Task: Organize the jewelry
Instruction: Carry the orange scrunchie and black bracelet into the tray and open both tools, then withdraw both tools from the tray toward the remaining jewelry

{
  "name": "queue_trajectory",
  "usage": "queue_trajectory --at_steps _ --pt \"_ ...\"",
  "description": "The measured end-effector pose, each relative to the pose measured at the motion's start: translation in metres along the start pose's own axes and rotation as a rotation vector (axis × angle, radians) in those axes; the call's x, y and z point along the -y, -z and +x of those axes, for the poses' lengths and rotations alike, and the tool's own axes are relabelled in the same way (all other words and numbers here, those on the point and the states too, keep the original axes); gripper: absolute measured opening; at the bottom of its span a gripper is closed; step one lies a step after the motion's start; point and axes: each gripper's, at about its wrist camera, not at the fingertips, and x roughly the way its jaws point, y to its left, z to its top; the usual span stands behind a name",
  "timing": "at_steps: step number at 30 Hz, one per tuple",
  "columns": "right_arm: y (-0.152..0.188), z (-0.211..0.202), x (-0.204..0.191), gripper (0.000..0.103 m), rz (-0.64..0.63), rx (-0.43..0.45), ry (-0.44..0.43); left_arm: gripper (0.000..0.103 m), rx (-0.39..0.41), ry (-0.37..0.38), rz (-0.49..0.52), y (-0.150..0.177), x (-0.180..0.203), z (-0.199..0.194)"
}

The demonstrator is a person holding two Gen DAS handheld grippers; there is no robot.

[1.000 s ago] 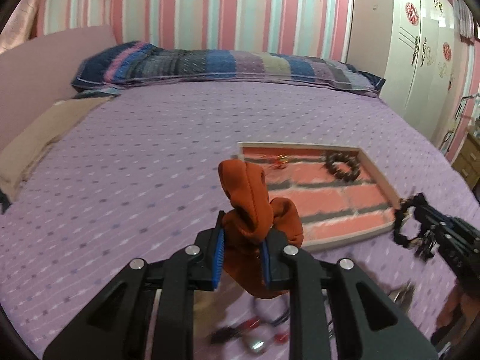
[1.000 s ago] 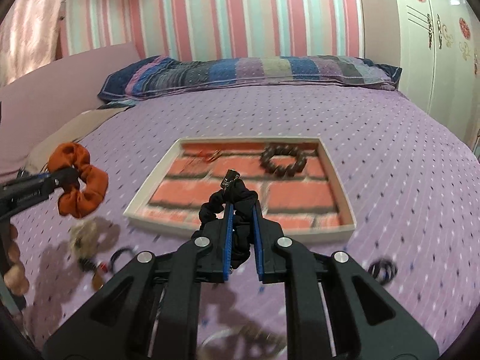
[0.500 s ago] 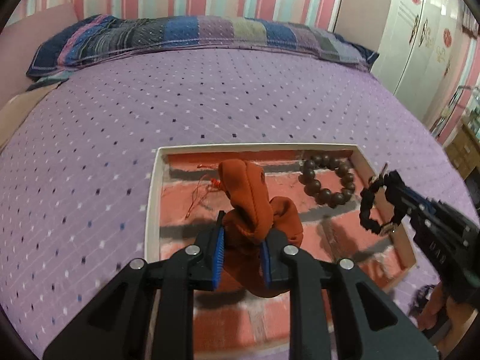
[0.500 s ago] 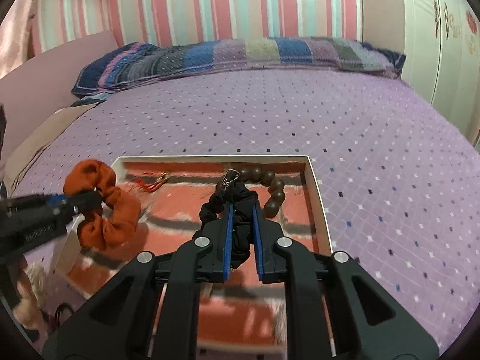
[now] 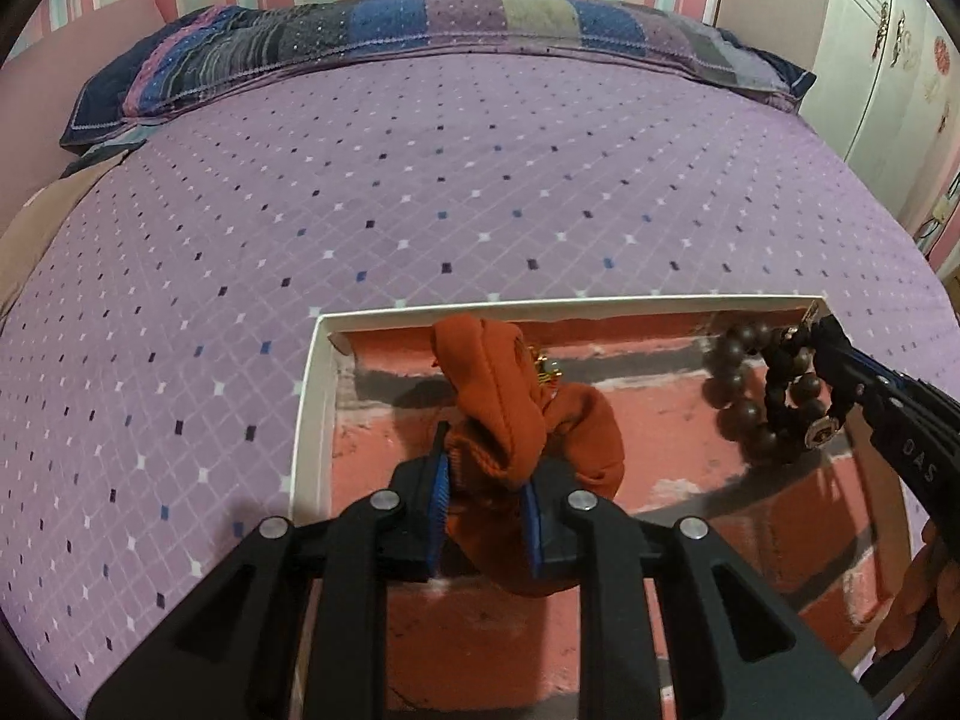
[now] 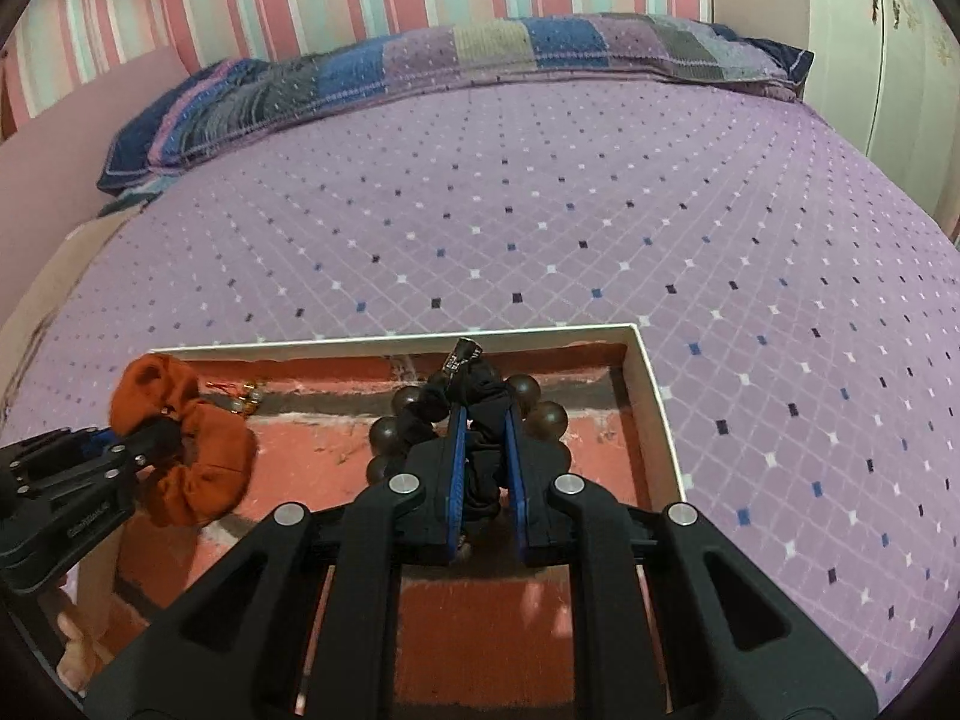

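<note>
A shallow white-rimmed tray [image 5: 305, 414] [image 6: 657, 414] with a red brick-pattern floor lies on the purple bed. My left gripper [image 5: 485, 474] [image 6: 153, 438] is shut on an orange scrunchie [image 5: 510, 414] [image 6: 198, 462], held over the tray's left part. My right gripper [image 6: 483, 426] [image 5: 831, 354] is shut on a black scrunchie [image 6: 480, 462] [image 5: 780, 384] with a small metal charm, over the tray's right part. Under it in the tray lies a dark wooden bead bracelet [image 5: 735, 396] [image 6: 543, 417]. A small red-and-gold trinket [image 6: 243, 399] lies near the tray's back edge, partly hidden by the orange scrunchie.
The purple diamond-print bedspread [image 5: 420, 198] stretches beyond the tray to a striped patchwork pillow [image 5: 420, 30]. A white wardrobe [image 5: 888, 60] stands at the right. Fingers of a person's hand [image 5: 918, 600] show at the right edge.
Both grippers have moved forward and down with their scrunchies, from beside the tray to over its floor. The tray now fills the lower part of both views.
</note>
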Motion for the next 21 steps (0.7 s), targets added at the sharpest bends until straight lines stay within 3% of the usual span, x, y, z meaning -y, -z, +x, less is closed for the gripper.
queue_trajectory --at_steps 5,10,13,19,21 --pt "-0.002 0.015 0.003 0.014 0.018 -0.053 0.038 0.024 -0.022 0.032 -0.037 -0.004 -0.007 0.007" --pt "0.000 0.016 0.007 0.018 0.007 -0.062 0.043 0.032 -0.032 -0.008 -0.007 -0.004 -0.005 0.008" --pt "-0.001 0.011 0.011 0.027 0.013 -0.052 0.027 0.041 -0.029 -0.028 -0.005 -0.003 -0.005 0.006" --pt "-0.006 -0.010 0.017 0.041 0.046 -0.013 -0.010 0.045 -0.006 -0.015 0.005 0.002 -0.005 -0.010" --pt "-0.004 -0.022 0.020 0.046 0.053 0.003 -0.025 0.054 0.017 -0.006 0.010 0.005 -0.003 -0.022"
